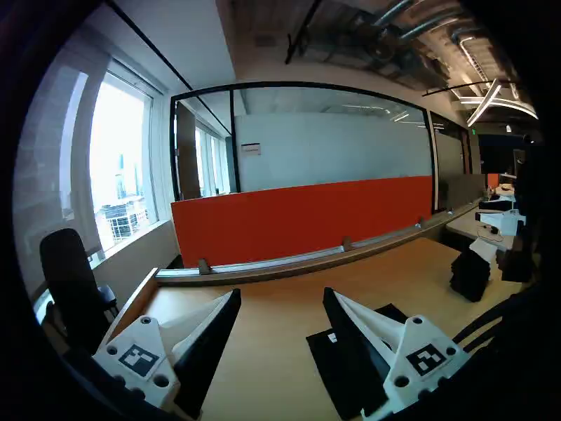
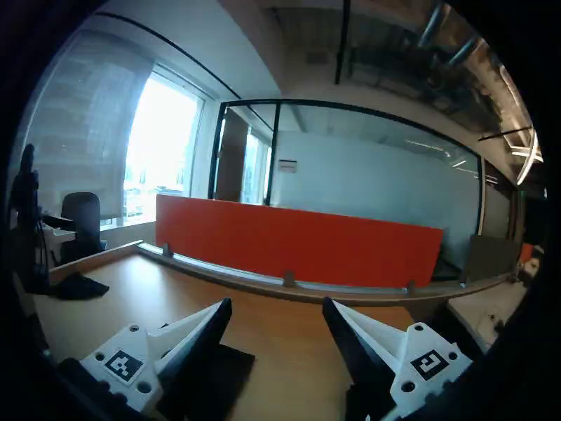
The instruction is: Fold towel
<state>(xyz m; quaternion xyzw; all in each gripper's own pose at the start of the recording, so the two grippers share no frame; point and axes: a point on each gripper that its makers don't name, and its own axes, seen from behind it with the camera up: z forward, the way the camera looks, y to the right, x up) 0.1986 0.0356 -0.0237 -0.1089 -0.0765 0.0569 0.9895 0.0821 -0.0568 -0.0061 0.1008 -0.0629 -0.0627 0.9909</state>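
Observation:
A flat black towel lies on the wooden desk in the left gripper view, under the right-hand finger of my left gripper. That gripper hovers open above the desk with nothing between its fingers. In the right gripper view, a flat dark cloth, apparently the same kind of towel, lies beneath the left-hand finger of my right gripper. This gripper is open too and holds nothing. Both look level across the desk toward the orange partition.
A stack of folded black cloths stands at the desk's right. A crumpled black cloth lies at the far left of the desk. The orange partition and a metal rail close the back edge. An office chair sits by the window.

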